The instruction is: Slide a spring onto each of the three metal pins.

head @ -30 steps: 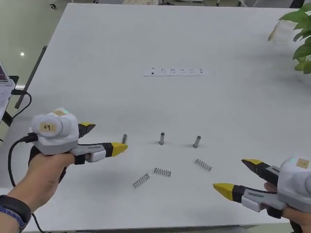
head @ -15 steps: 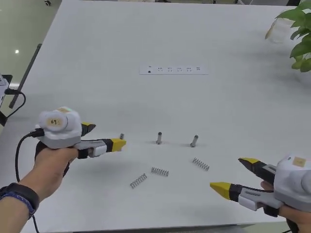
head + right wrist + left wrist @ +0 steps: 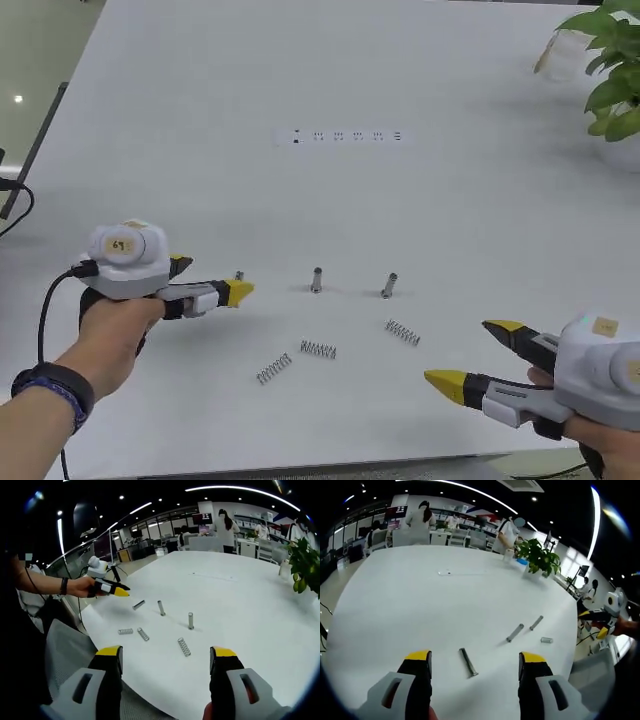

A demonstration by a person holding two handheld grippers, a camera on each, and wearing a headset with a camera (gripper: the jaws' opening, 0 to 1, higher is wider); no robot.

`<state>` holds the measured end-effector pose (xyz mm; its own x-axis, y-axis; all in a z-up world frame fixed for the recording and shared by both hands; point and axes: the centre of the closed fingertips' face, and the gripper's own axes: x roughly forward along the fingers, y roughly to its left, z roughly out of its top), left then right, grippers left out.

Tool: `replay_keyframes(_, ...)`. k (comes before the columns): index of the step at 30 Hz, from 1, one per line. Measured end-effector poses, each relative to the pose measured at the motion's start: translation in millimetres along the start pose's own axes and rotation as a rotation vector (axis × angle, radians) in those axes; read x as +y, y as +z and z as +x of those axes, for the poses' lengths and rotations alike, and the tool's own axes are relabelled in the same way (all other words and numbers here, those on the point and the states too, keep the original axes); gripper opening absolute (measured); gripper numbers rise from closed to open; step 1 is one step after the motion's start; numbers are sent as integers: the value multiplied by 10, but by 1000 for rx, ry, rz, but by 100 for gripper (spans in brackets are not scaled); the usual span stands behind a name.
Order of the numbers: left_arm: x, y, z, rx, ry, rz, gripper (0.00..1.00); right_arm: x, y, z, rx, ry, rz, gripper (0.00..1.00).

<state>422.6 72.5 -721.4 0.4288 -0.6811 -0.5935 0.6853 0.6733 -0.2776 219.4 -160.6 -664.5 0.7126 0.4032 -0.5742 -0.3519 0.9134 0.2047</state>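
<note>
Head view, and the left gripper (image 3: 213,277) hovers low over the white table (image 3: 450,210), jaws spread wide with nothing between them, its yellow tips right beside the left pin (image 3: 239,275). The middle pin (image 3: 317,280) and the right pin (image 3: 389,286) stand upright in a row alongside it, and all three are bare. Nearer the person, three springs lie flat on the table: the left spring (image 3: 273,368), the middle spring (image 3: 318,349) just beside it, and the right spring (image 3: 402,332) close in front of the right pin. The right gripper (image 3: 472,353) hangs at the near right edge, jaws open and empty too, clear of the right spring. Left gripper view frames the left pin squarely between its own two jaws. Farther back sit a power strip (image 3: 338,136) and a potted plant (image 3: 605,70) at the far right corner.
</note>
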Motion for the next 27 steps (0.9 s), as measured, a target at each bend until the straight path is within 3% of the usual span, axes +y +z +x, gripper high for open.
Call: replay_keyframes(27,10,-194,357,53,17,-40,49,-62,-64,-25,11,-15,16,69)
